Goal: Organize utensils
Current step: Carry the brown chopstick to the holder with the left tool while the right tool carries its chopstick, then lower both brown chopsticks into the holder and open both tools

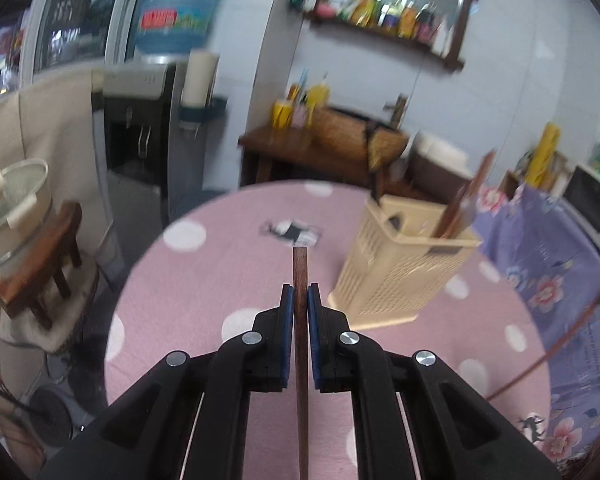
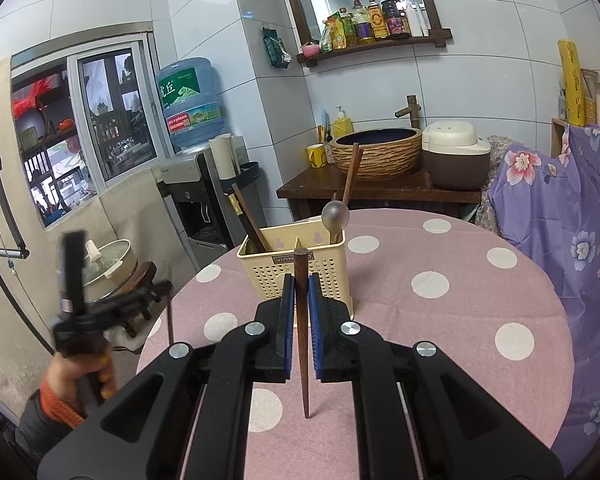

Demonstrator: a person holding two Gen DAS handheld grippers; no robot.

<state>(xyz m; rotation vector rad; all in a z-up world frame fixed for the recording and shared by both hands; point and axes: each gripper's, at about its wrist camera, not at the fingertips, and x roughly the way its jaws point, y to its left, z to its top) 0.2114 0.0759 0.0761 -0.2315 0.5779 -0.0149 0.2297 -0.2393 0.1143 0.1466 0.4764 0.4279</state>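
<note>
My left gripper (image 1: pixel 300 292) is shut on a brown wooden chopstick (image 1: pixel 300 264), held over the pink dotted tablecloth (image 1: pixel 220 272). The cream perforated utensil holder (image 1: pixel 396 264) stands to its right with several wooden utensils in it. My right gripper (image 2: pixel 301 284) is shut on another brown chopstick (image 2: pixel 301 268), just in front of the same holder (image 2: pixel 292 276), which holds chopsticks, a metal spoon (image 2: pixel 335 214) and a wooden handle. The left gripper (image 2: pixel 76 312) shows blurred at the left of the right wrist view, off the table edge.
The round table (image 2: pixel 440 320) carries the holder. A purple floral cloth (image 2: pixel 560 220) covers furniture on the right. A water dispenser (image 2: pixel 196 184), a stool with a pot (image 2: pixel 112 268) and a wooden stand with a basin (image 2: pixel 374 152) and rice cooker (image 2: pixel 456 156) are behind.
</note>
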